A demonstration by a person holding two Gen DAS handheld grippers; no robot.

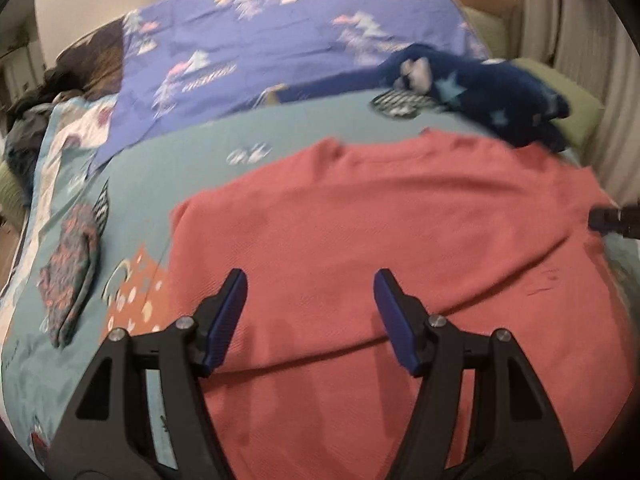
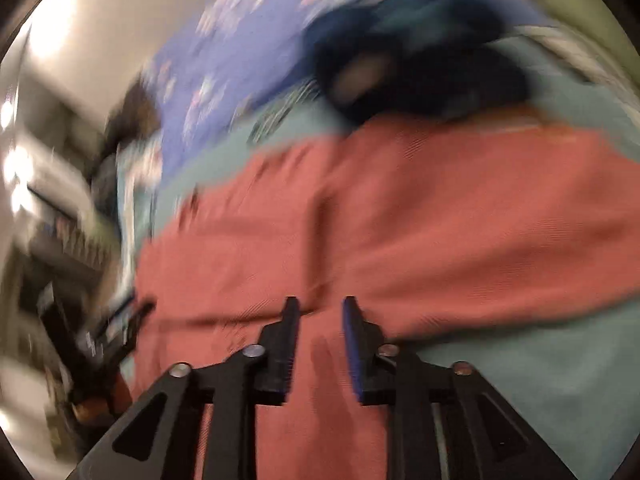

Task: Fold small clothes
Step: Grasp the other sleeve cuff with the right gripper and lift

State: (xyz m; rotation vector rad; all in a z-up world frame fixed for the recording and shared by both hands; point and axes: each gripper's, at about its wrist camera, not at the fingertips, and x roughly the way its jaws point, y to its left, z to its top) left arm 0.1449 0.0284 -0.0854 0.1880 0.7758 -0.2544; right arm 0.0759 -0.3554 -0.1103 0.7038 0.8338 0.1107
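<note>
A coral-red knit garment (image 1: 380, 240) lies spread on the teal bed cover (image 1: 192, 160); a fold line crosses its near part. My left gripper (image 1: 310, 280) hovers over its near half, jaws wide apart, nothing between the blue pads. In the blurred right wrist view the same garment (image 2: 400, 208) fills the middle. My right gripper (image 2: 320, 304) is over its near edge with a narrow gap between the jaws and no cloth pinched. The tip of the right gripper (image 1: 612, 220) shows at the right edge of the left wrist view.
A dark blue star-patterned garment (image 1: 492, 88) is bunched at the far right of the bed. A folded floral piece (image 1: 70, 272) lies at the left. A purple printed sheet (image 1: 280, 40) covers the far side. Curtains hang at the right; dark clutter sits at far left.
</note>
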